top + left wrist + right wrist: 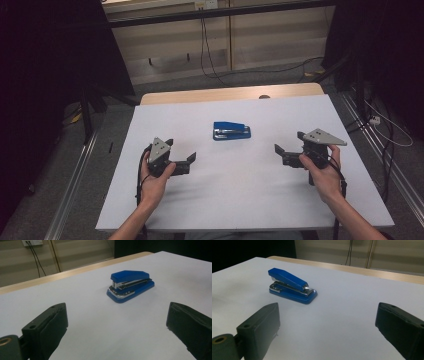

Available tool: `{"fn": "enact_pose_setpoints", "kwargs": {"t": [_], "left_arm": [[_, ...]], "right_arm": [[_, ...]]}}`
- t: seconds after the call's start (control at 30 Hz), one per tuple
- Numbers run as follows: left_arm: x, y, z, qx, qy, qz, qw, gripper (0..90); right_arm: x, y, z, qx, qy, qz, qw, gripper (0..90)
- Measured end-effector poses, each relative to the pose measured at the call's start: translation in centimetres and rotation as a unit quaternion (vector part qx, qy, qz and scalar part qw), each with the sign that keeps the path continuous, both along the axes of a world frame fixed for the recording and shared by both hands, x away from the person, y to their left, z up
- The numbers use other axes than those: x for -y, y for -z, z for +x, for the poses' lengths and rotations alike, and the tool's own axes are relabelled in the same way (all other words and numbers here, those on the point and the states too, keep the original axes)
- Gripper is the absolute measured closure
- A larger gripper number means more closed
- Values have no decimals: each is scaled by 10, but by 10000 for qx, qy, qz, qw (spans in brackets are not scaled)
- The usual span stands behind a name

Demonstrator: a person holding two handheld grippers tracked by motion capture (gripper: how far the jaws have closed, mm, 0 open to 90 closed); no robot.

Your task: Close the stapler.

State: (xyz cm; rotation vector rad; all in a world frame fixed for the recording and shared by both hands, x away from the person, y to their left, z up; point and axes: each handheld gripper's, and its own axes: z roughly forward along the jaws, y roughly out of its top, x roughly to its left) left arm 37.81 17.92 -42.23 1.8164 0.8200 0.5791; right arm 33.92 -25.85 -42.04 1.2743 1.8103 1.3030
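Now both my tongs, left tongs [181, 151] and right tongs [289, 143], are spread and empty. The blue stapler [231, 131] lies between them, further on the white worktop [240, 195]. I should approach slowly and grip its long sides squarely.

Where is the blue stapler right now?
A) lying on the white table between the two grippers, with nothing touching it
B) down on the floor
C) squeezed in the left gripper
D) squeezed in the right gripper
A: the stapler lies flat on the white table, apart from the left gripper and the right gripper, whose jaws both stand open with nothing in them.
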Motion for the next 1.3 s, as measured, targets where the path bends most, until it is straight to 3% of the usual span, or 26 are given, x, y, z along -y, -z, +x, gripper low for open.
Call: {"fn": "enact_pose_setpoints", "kwargs": {"t": [0.13,0.2,0.4,0.53,0.63,0.9,1.07,1.17,1.3], "left_arm": [[-5,1,-6,102,-138,-114,9998,38],[-7,1,-9,103,-159,-53,9998,39],[-13,3,-17,-45,-204,-123,9997,39],[-21,3,-23,12,-252,-49,9997,39],[-28,4,-25,-61,-390,-182,9991,39],[-37,4,-38,87,-448,-113,9989,40],[-42,5,-45,71,-460,-25,9989,40],[-46,7,-50,79,-545,-117,9984,40],[-45,6,-53,78,-525,-58,9986,40]], "right_arm": [[6,2,-7,-9,100,-7,9999,44],[9,2,-11,-32,132,-3,9999,44],[15,0,-23,-53,150,155,9998,44],[19,0,-32,-35,195,121,9997,42],[22,2,-37,-1,269,83,9996,32],[30,7,-50,-37,346,66,9994,32],[34,10,-56,-26,431,19,9991,37],[35,10,-60,16,462,6,9989,38],[34,9,-63,47,455,4,9990,38]]}}
